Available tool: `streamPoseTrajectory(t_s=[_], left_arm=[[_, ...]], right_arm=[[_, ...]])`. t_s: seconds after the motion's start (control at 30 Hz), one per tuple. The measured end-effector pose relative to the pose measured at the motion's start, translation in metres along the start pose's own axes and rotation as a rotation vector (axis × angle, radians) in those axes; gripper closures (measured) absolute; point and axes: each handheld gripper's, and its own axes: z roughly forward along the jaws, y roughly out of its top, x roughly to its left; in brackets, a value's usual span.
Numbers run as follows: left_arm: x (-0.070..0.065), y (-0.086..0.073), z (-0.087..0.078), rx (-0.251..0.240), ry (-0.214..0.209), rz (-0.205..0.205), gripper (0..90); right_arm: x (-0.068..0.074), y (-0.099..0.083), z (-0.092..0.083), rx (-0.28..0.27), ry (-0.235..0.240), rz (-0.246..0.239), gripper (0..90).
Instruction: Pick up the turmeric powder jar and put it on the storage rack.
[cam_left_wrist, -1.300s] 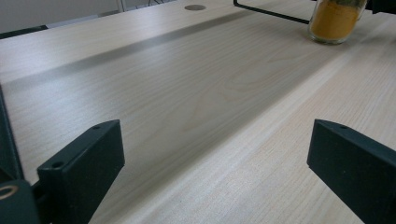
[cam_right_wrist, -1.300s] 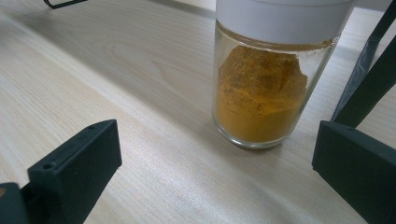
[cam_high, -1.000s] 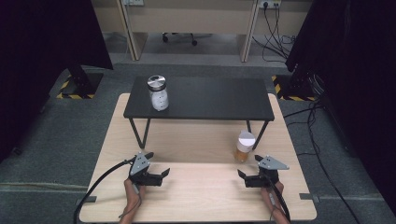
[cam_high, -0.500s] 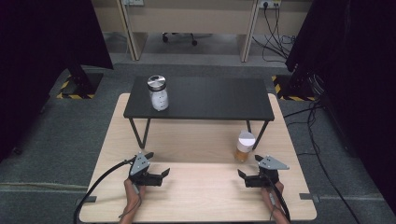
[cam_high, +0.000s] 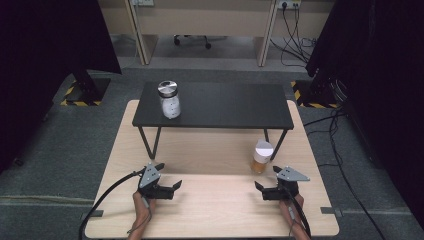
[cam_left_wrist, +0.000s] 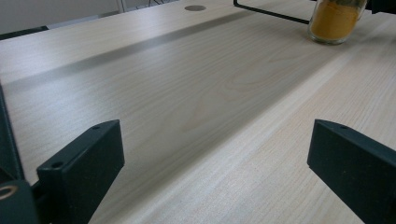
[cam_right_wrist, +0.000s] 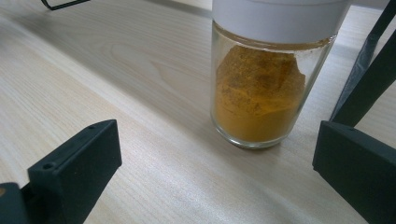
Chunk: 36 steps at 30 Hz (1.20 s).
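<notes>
Wooden table (cam_high: 210, 210) looks the same as a second ago, nothing's budged: we're parked with left gripper (cam_high: 171, 188) and right gripper (cam_high: 261, 191) both released, orange spice jar (cam_high: 261, 156) just ahead, untouched.

Looks like a lab or office test room: grey carpet floor (cam_high: 60, 150), black curtain panels (cam_high: 45, 35) at both sides, yellow-and-black hazard-striped stand bases (cam_high: 80, 102), wall sockets with trailing black cables (cam_high: 295, 20), beige wooden desk legs (cam_high: 142, 30) past the far edge of the pale wooden table (cam_high: 210, 210).
</notes>
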Motion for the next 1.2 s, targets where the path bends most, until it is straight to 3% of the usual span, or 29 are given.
streamPoseTrajectory(t_s=[0.3,0.47,0.53,0.67,0.73,1.03,1.2], left_arm=[[0.0,0.0,0.0,0.0,0.0,0.0,3.1],[0.0,0.0,0.0,-0.001,-0.001,0.001,3.0],[0.0,0.0,0.0,-0.001,-0.002,0.002,3.0],[0.0,0.0,0.0,-0.002,-0.003,0.002,3.0],[0.0,0.0,0.0,-0.001,-0.003,0.002,3.0],[0.0,0.0,0.0,0.0,-0.003,0.002,2.9],[0.0,0.0,0.0,0.0,-0.002,0.002,2.9]], right_arm=[[0.001,0.0,0.002,-0.005,-0.023,0.031,1.2],[-0.002,0.0,0.004,-0.019,-0.017,0.071,1.2],[0.001,0.003,0.004,-0.023,-0.037,0.091,1.4],[0.002,0.001,0.0,-0.064,-0.041,0.098,1.5],[0.004,0.001,-0.003,-0.086,-0.048,0.126,1.9],[0.015,0.011,-0.009,-0.076,-0.067,0.133,2.3],[0.019,0.012,-0.017,-0.095,-0.082,0.098,2.3]])
